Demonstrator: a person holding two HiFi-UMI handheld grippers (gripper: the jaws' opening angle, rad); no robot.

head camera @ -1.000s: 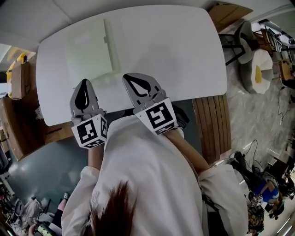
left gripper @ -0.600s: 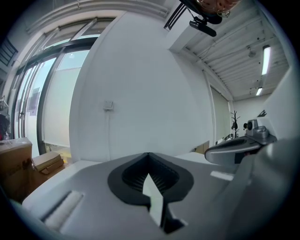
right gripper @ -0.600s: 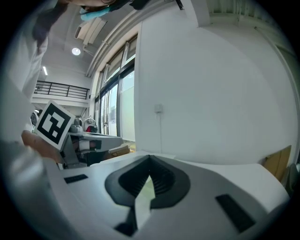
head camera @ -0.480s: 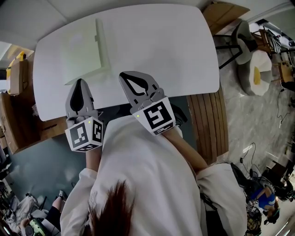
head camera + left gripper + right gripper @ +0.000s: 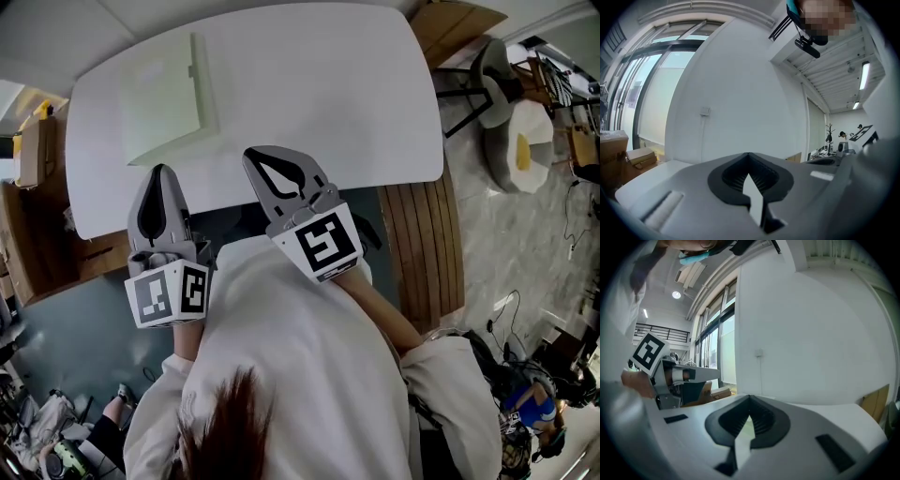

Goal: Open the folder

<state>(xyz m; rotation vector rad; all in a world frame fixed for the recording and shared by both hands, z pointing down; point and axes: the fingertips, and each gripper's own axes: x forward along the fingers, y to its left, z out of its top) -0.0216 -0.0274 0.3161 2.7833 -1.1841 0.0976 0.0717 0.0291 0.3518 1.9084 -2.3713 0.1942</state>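
Note:
A pale green folder [image 5: 161, 98] lies closed and flat on the far left part of the white table [image 5: 328, 94]. My left gripper [image 5: 160, 172] hovers at the table's near edge, just short of the folder's near side, shut with nothing between its jaws. To its right, my right gripper [image 5: 266, 156] reaches a little over the near edge, also shut and empty. In the left gripper view the left gripper [image 5: 748, 154] points level at a white wall. The right gripper [image 5: 750, 397] looks across the table top, and the left gripper [image 5: 670, 376] shows at that view's left.
Cardboard boxes [image 5: 37, 150] stand off the table's left end. A wooden slatted surface [image 5: 422, 253] lies below the table's right corner. A round white chair [image 5: 530, 141] stands to the right, and cables lie on the stone floor [image 5: 525, 244].
Both grippers have drawn back toward the person, the left one more. The left gripper has rolled, so its marker cube shows a different face. The folder has not moved on the table.

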